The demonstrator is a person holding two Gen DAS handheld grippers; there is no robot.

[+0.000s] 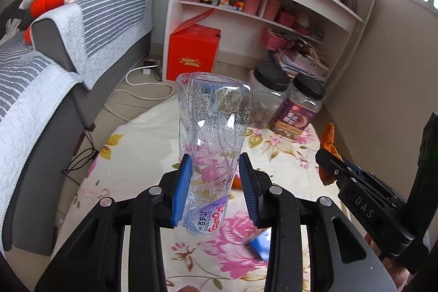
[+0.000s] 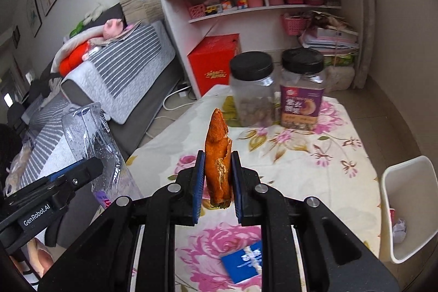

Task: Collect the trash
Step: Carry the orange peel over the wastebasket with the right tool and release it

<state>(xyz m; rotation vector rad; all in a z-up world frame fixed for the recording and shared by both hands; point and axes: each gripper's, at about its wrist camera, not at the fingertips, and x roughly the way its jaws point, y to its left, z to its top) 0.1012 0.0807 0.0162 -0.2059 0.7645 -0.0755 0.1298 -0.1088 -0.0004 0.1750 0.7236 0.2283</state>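
Left claw (image 1: 215,182) clamps empty bottle (image 1: 213,127), right claw (image 2: 217,177) peel (image 2: 219,155) (bin (image 2: 388,196) holds paper).

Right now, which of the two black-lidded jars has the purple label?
The right-hand jar, nearer the white bin; the left jar is bare clear plastic.

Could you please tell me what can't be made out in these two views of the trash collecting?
- Plastic bottle, left wrist view: its cap end is hidden behind the left hand-held gripper.
- White bin, right wrist view: cut off by the picture's edge, so most of its contents stay unseen.
- Blue packet on the floral tablecloth: print blurred, partly covered by the right hand-held gripper, which holds the orange peel.
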